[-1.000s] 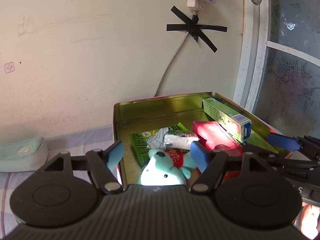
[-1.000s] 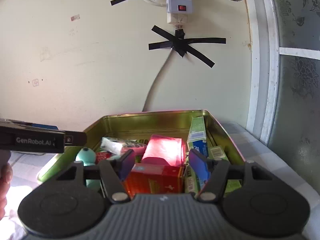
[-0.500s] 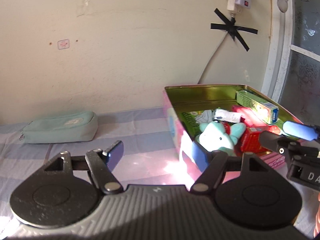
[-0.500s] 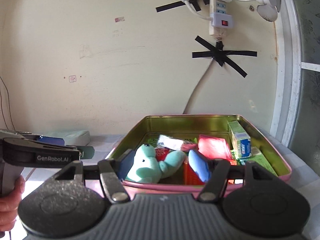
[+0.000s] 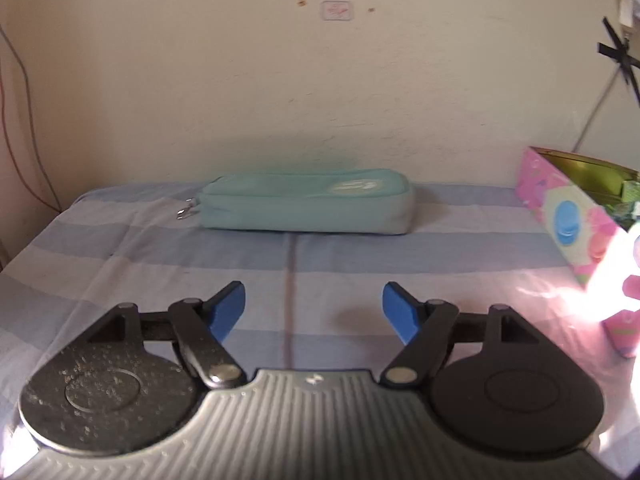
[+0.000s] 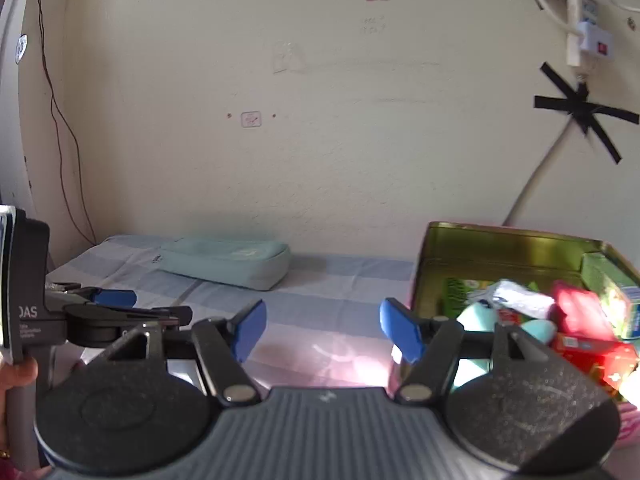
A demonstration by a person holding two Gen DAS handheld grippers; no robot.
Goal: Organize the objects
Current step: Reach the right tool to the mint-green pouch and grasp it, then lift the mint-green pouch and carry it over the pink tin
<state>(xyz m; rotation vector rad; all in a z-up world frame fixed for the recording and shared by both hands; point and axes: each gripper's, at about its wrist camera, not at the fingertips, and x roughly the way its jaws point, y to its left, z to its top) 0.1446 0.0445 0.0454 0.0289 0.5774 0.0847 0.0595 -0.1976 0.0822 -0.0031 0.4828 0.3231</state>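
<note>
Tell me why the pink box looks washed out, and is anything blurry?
Left wrist view: sun glare bleaches the pink tin's near corner, and the teal pencil case is slightly motion-smeared. Right wrist view: glare on the striped cloth; fisheye bends the wall edges.

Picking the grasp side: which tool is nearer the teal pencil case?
Left. The left tool points straight at the pencil case, nothing between its opening jaws. The right tool sits further right, beside the tin.
</note>
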